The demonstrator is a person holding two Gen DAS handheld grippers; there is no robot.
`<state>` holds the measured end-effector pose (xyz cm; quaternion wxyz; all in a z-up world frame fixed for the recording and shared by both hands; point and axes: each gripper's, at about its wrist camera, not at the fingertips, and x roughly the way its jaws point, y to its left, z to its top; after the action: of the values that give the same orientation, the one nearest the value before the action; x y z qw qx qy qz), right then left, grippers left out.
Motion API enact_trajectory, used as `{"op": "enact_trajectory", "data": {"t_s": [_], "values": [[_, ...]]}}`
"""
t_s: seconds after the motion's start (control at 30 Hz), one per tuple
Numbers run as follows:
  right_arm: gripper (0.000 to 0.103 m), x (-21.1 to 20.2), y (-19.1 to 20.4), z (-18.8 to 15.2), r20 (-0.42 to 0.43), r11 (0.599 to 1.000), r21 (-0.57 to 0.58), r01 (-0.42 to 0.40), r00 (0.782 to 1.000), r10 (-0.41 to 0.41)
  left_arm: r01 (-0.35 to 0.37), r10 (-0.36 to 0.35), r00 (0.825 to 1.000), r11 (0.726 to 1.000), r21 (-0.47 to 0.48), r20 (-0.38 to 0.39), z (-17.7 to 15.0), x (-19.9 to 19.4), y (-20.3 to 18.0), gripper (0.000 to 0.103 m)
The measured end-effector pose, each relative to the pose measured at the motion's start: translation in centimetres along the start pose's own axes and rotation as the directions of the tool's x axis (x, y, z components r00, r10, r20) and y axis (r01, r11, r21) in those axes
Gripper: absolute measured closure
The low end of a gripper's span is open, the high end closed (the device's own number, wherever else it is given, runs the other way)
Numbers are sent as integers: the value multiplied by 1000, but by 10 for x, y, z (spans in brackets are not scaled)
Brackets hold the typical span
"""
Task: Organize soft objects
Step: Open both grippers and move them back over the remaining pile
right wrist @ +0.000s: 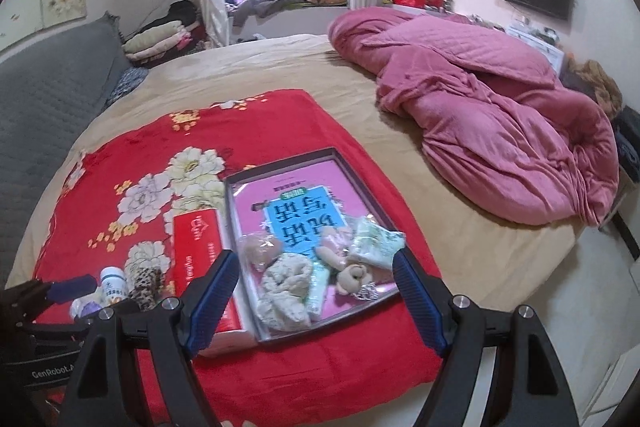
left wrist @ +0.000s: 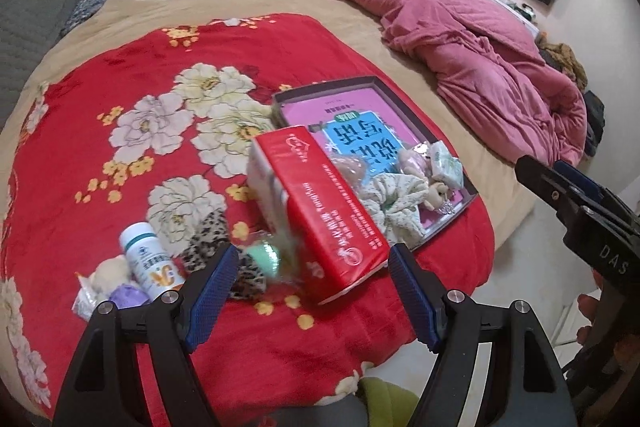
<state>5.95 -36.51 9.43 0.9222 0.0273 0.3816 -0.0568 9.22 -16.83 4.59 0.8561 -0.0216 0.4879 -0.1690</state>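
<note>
Soft objects still loose lie just past your left gripper (left wrist: 310, 283), whose jaws stand wide apart with nothing between the pads. Straight ahead of its left finger sits the leopard-print scrunchie (left wrist: 214, 243), with a mint-green ball (left wrist: 264, 257) touching it on the right, both pressed against the red box (left wrist: 320, 211). The scrunchie's long axis runs away from you, roughly in line with the fingers. Further left, beside the white bottle (left wrist: 150, 263), lie a cream plush (left wrist: 112, 269) and a purple puff (left wrist: 128, 297). Your right gripper (right wrist: 316, 291), also spread and empty, hangs over the tray (right wrist: 280, 163) that already holds a floral scrunchie (right wrist: 286, 291) and a small bear (right wrist: 352, 277). Your left hand is judged nearer the loose pile.
</note>
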Motion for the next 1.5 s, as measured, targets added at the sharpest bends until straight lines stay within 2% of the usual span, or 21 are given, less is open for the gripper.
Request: {"op": "enact_trajectory", "data": {"t_s": [0.53,0.97,1.27,1.5], "values": [[24,-8,78,-2,-3,988,-114,-101,995,101,-30,33,999,997,-73,43,-15,-33,50,25],[24,-5,101,-7,-24,978,-151,-141,990,139,-69,77,996,985,-158,45,-28,-47,103,25],[24,13,133,-22,-78,957,-221,-189,981,175,-135,142,990,957,-258,7,-56,-49,164,25],[24,29,161,-39,-121,935,-278,-222,973,195,-194,182,981,934,-301,-67,-90,-33,199,25]]}}
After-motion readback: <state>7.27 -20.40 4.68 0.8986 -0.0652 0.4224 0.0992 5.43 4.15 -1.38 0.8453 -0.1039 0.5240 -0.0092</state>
